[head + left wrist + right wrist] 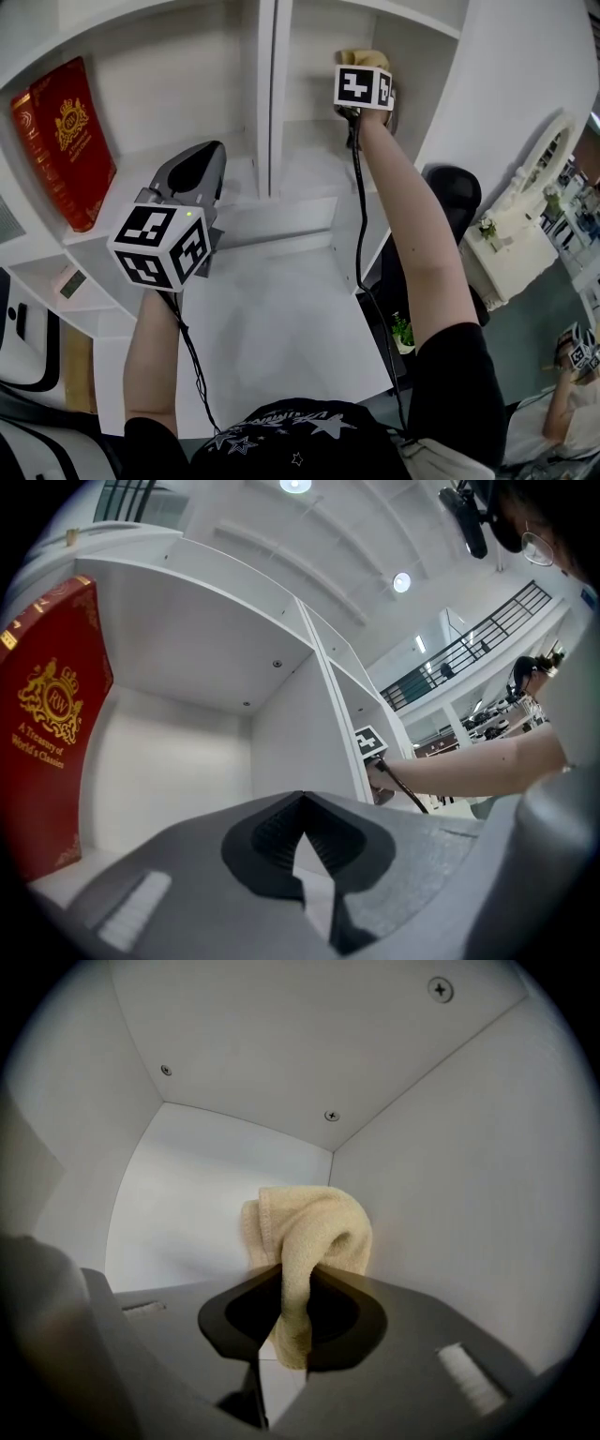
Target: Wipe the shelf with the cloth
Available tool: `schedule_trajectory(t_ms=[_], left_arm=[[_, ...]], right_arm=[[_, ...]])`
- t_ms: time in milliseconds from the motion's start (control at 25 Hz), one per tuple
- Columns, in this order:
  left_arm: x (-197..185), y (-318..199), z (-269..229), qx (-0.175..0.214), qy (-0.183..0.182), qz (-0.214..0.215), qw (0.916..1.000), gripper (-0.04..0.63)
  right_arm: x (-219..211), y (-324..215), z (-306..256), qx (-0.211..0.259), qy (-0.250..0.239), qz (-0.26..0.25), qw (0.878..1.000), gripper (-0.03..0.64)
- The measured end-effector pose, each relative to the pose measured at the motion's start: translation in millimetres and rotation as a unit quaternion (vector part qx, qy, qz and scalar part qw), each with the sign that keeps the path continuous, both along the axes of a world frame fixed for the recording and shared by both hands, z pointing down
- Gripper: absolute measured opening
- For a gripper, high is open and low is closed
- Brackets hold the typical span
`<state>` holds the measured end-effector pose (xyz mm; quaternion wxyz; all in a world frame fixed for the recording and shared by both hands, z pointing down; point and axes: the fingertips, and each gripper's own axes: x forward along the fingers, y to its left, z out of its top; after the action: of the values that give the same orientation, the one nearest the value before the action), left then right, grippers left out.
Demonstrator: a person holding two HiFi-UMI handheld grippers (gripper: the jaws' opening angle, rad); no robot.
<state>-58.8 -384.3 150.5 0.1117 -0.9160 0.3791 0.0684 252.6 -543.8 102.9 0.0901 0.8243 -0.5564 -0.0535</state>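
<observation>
Shelving (pixel 187 84) in plain white stands before me, split by an upright divider (pixel 267 94) into open compartments, with small screws (pixel 439 989) showing in the panels. A red book (pixel 61 141) with a gold crest leans at the left of the left compartment. Off to the right in the room is a white counter (pixel 506 255) with small plants on it, and higher up are railings (pixel 469 649) and round ceiling lights (pixel 401 581). My right hand-held gripper (pixel 292 1274) is inside the right compartment, jaws clamped on the cloth (pixel 314 1232). The cloth is pale yellow terry, folded over into a soft loop with a stitched hem, one end hanging down between the jaws. It sits near the far right corner, and I cannot tell whether it touches a wall. My left hand-held gripper (pixel 302 803) is in front of the left compartment, jaws closed tip to tip on nothing.
</observation>
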Motion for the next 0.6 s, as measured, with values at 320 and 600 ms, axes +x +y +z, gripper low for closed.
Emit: schedule_trajectory(t_ms=[320, 600], left_arm=[[2.4, 23.5, -1.3, 0.0, 0.006, 0.012, 0.9999, 0.003], [13.2, 46.6, 5.1, -0.002, 0.0, 0.038, 0.9993, 0.003]], right_arm=[[-1.5, 37.3, -1.3, -0.001, 0.007, 0.008, 1.0, 0.083], [-3.9, 73.4, 6.3, -0.008, 0.016, 0.019, 1.0, 0.083]])
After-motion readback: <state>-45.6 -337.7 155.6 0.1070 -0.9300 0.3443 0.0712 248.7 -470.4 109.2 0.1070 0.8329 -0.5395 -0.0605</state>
